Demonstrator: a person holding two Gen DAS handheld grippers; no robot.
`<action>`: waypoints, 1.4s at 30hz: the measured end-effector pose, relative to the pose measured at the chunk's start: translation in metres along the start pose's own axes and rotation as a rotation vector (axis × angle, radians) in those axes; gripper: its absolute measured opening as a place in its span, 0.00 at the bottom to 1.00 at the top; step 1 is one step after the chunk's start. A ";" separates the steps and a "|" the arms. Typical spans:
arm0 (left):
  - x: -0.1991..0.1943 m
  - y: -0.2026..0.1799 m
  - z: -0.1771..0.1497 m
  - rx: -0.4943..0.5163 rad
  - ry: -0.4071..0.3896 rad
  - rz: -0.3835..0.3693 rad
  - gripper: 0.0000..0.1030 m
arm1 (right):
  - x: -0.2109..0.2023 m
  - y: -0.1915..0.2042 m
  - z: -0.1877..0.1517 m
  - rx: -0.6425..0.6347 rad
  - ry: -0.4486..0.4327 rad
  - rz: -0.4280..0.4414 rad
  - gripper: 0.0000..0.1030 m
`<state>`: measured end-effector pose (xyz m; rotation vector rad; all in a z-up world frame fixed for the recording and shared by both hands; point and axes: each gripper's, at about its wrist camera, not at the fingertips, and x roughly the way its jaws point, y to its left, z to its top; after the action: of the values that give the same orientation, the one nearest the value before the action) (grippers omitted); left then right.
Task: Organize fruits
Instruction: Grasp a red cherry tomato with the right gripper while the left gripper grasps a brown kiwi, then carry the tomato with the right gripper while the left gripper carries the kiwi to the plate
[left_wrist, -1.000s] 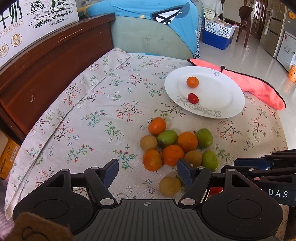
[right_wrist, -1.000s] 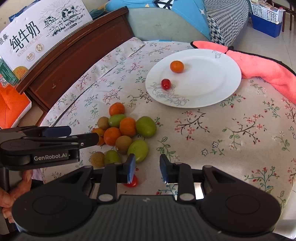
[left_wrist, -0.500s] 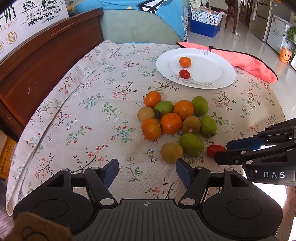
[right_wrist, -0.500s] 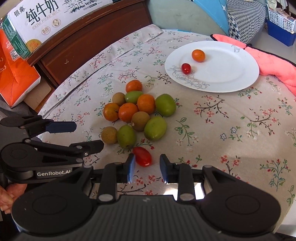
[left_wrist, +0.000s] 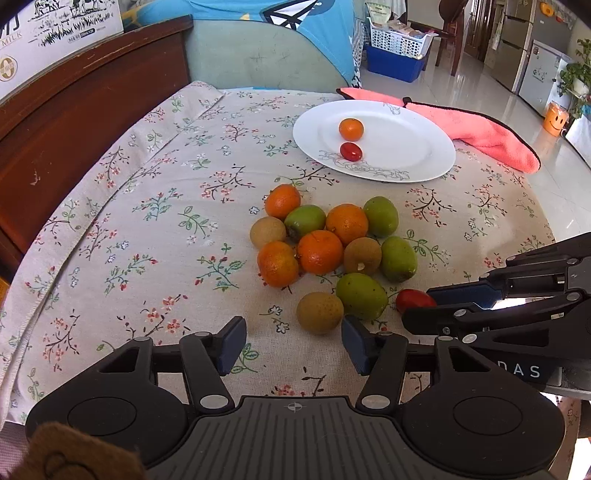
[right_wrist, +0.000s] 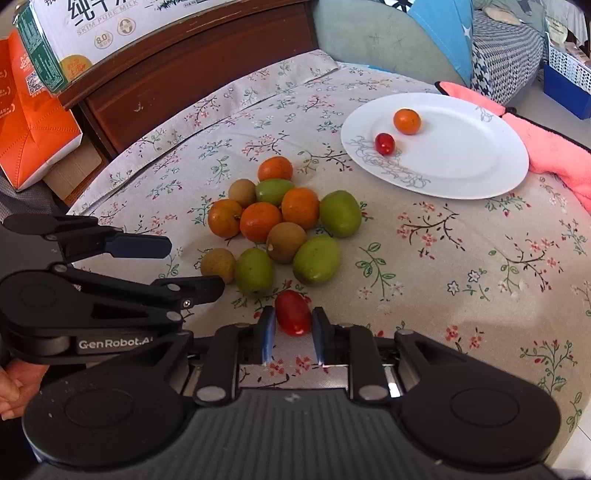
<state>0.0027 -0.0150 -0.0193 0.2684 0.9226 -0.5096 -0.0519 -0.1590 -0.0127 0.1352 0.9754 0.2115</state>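
A red cherry tomato lies on the floral tablecloth at the near edge of the fruit pile, and my right gripper is shut on it, one pad on each side. The left wrist view shows that gripper at the right with the tomato at its tips. My left gripper is closing with nothing between its fingers; a brown fruit lies just ahead. The pile holds several oranges, green fruits and brown ones. The white plate behind carries one orange and one red tomato.
A pink cloth lies behind and to the right of the plate. A dark wooden board runs along the table's left side, with milk cartons and an orange box beyond. The table drops off at the right edge.
My right gripper's fingers have closed in on the red tomato that lay ahead of them. The left gripper's fingers have drawn nearer to each other.
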 end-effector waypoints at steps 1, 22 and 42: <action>0.001 -0.001 0.000 0.001 0.002 -0.003 0.48 | -0.001 -0.001 0.000 0.006 -0.001 0.001 0.20; 0.011 -0.007 0.001 0.006 -0.015 -0.063 0.26 | -0.009 -0.019 0.007 0.113 -0.013 -0.033 0.20; -0.010 -0.007 0.011 -0.022 -0.079 -0.071 0.25 | -0.022 -0.027 0.015 0.156 -0.052 -0.014 0.20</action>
<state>0.0016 -0.0227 -0.0046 0.1947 0.8631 -0.5709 -0.0482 -0.1912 0.0078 0.2758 0.9400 0.1183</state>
